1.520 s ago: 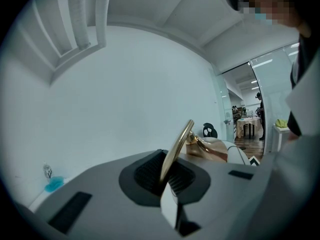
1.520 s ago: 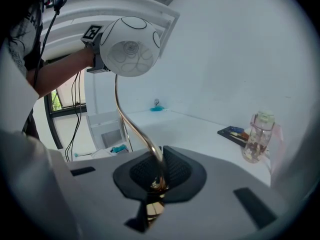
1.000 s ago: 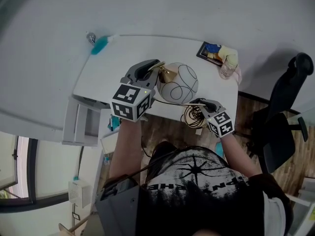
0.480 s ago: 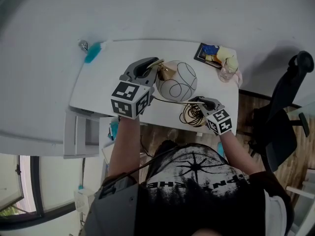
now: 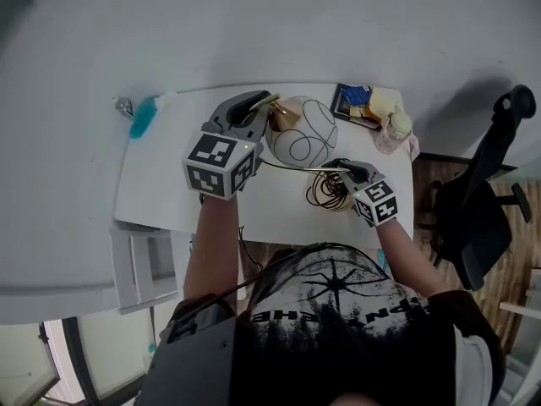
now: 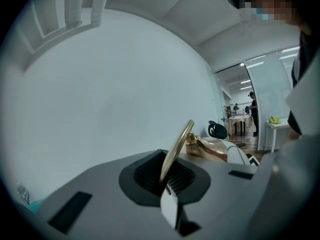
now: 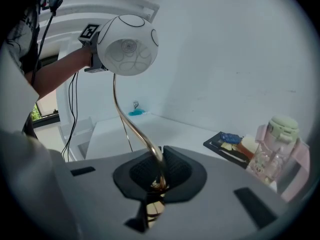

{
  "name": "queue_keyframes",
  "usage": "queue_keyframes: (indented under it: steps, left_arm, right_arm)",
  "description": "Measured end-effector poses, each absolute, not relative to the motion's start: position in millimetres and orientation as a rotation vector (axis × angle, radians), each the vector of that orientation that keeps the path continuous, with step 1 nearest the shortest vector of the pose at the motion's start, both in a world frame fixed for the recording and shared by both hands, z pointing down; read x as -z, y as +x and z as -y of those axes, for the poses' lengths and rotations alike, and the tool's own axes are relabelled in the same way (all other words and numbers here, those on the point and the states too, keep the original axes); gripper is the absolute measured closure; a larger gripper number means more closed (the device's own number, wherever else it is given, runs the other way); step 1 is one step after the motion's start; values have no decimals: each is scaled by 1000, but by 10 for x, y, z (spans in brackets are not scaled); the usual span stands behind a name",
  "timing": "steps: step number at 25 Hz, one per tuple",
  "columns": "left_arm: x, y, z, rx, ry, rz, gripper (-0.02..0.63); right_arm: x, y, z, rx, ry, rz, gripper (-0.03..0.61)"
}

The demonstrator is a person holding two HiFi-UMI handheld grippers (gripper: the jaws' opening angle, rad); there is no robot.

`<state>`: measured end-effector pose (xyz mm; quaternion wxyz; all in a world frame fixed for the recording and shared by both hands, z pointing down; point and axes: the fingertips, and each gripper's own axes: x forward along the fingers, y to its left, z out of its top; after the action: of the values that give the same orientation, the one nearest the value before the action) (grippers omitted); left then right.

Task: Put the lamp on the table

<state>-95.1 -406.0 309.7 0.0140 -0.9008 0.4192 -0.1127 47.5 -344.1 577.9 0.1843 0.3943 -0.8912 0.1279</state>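
Step in hand: carrying/placing the lamp, both claws on it, over the white surface. Globe sits high in R gripper view, and the gold stem curves down from it into the R claw. Looks airborne, not set down. Dark-gold coil under the R claw, prob the lamp's foot or cord. Can't tell if it touches the surface.

L claw: jaws closed right down, pinching a flat gold strip by the lamp head, gold fitting just beyond it. Nothing else in the pads.

R claw: jaws closed tight too, clamped on the thin gold stem low down. Stem runs straight between the pads in R gripper view.

Next move, my read: if the foot isn't down, lower w/ both claws together and keep the globe upright. Stem is thin and top-heavy, likely to swing. Aim for the bare middle of the surface, clear of the bottle and the tray at the far R corner. Check it stands before either claw lets go.
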Motion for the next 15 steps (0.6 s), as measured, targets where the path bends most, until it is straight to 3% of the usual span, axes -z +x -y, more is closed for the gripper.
queue_keyframes:
  steps: [15]
  left_arm:
    - [-3073,-1108,5250,419,-2794,-1167,597]
  right_arm:
    - [-5862,109,4647,-438,1252,2497,557]
